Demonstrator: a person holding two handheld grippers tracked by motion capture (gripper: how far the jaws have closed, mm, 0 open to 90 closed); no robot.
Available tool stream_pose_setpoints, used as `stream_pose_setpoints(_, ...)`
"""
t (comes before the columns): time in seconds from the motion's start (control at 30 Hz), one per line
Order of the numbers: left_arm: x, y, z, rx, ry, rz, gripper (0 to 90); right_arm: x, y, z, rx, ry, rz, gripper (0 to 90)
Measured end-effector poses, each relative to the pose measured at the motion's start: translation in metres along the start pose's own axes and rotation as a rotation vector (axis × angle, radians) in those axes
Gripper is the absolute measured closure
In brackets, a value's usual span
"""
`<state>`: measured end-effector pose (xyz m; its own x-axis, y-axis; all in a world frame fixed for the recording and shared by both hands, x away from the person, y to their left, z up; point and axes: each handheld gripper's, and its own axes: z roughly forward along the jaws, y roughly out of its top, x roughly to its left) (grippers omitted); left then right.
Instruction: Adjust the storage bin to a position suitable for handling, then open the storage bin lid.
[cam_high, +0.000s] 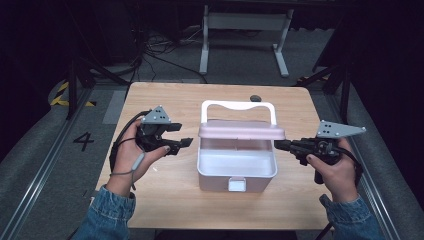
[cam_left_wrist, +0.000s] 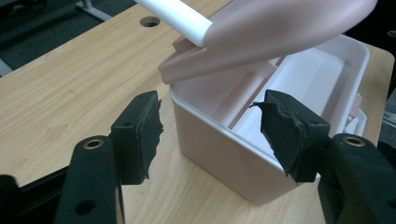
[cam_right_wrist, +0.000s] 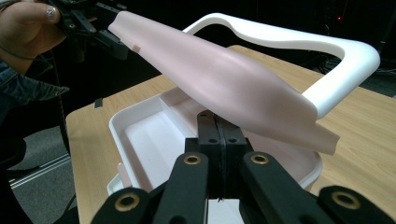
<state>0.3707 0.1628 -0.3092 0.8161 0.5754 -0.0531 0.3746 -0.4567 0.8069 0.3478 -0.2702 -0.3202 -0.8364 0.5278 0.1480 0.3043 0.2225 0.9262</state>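
A pale pink storage box sits mid-table with its pink lid raised partway and its white handle standing up behind. My left gripper is open just off the box's left wall, holding nothing. In the left gripper view the left gripper frames the box corner under the lid. My right gripper is shut at the lid's right end. In the right gripper view the right gripper has its tips just under the lid's edge; the box's white inside looks empty.
The wooden table has a dark cable hole behind the box. A white latch hangs on the box front. A white desk frame and cables lie on the floor beyond. A floor mark "4" is at left.
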Motion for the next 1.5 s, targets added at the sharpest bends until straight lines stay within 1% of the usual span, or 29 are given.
stream_pose_setpoints(0.03,-0.002,0.0,0.002,-0.015,-0.006,0.001,38.5,0.0,0.001,0.0,-0.003,-0.004,-0.001,90.0)
stream_pose_setpoints(0.1,-0.003,0.0,0.003,-0.021,-0.007,0.0,38.7,0.0,0.001,0.0,-0.004,-0.006,-0.003,90.0)
stream_pose_setpoints(0.13,-0.003,0.0,0.006,-0.03,-0.008,0.009,38.7,-0.001,0.001,0.0,-0.005,-0.007,-0.004,90.0)
stream_pose_setpoints(0.2,-0.006,0.001,0.011,-0.054,0.009,0.013,38.8,0.0,0.001,0.0,-0.004,-0.01,-0.001,90.0)
stream_pose_setpoints(0.27,-0.006,0.002,0.012,-0.053,0.011,0.012,38.2,0.0,0.001,0.0,-0.003,-0.01,-0.002,90.0)
stream_pose_setpoints(0.3,-0.007,0.003,0.014,-0.049,0.011,0.021,38.2,0.0,0.001,0.0,-0.003,-0.009,0.0,90.0)
stream_pose_setpoints(0.37,-0.008,0.006,0.02,-0.04,-0.006,0.015,35.3,0.001,0.002,-0.001,-0.004,-0.001,0.004,90.0)
stream_pose_setpoints(0.4,-0.008,0.006,0.022,-0.043,-0.008,0.014,34.9,0.001,0.002,-0.002,-0.008,0.001,0.004,90.0)
stream_pose_setpoints(0.43,-0.009,0.008,0.024,-0.048,-0.013,0.004,34.9,0.001,0.002,-0.002,-0.007,0.002,0.007,90.0)
stream_pose_setpoints(0.5,-0.009,0.009,0.025,-0.055,-0.011,0.007,34.9,0.001,0.002,-0.003,-0.012,0.002,0.009,90.0)
stream_pose_setpoints(0.57,-0.011,0.012,0.028,-0.091,-0.003,0.033,34.9,0.001,0.002,-0.003,-0.011,0.005,0.016,90.0)
stream_pose_setpoints(0.67,-0.014,0.015,0.032,-0.104,0.001,0.069,34.9,0.001,0.002,-0.003,-0.012,0.006,0.016,90.0)
stream_pose_setpoints(0.77,-0.017,0.019,0.034,-0.118,0.005,0.092,34.8,0.001,0.002,-0.003,-0.016,0.011,0.018,90.0)
stream_pose_setpoints(0.87,-0.02,0.023,0.036,-0.152,0.0,0.103,34.0,0.001,0.002,-0.003,-0.02,0.018,0.017,90.0)
stream_pose_setpoints(0.93,-0.022,0.026,0.037,-0.162,0.01,0.122,34.9,0.001,0.002,-0.003,-0.024,0.019,0.016,90.0)
stream_pose_setpoints(1.1,-0.023,0.03,0.044,-0.166,-0.008,0.119,36.4,0.002,0.002,-0.003,-0.024,0.028,0.017,90.0)
stream_pose_setpoints(1.2,-0.024,0.031,0.044,-0.18,0.009,0.134,39.8,0.002,0.003,-0.003,-0.031,0.029,0.016,90.0)
stream_pose_setpoints(1.37,-0.023,0.031,0.044,-0.198,0.013,0.126,42.4,0.003,0.003,-0.005,-0.038,0.027,0.016,89.5)
stream_pose_setpoints(1.4,-0.022,0.031,0.044,-0.202,0.015,0.13,43.0,0.003,0.003,-0.006,-0.038,0.027,0.017,88.7)
stream_pose_setpoints(1.5,-0.02,0.031,0.044,-0.215,0.001,0.102,43.2,0.003,0.003,-0.006,-0.045,0.034,0.022,87.1)
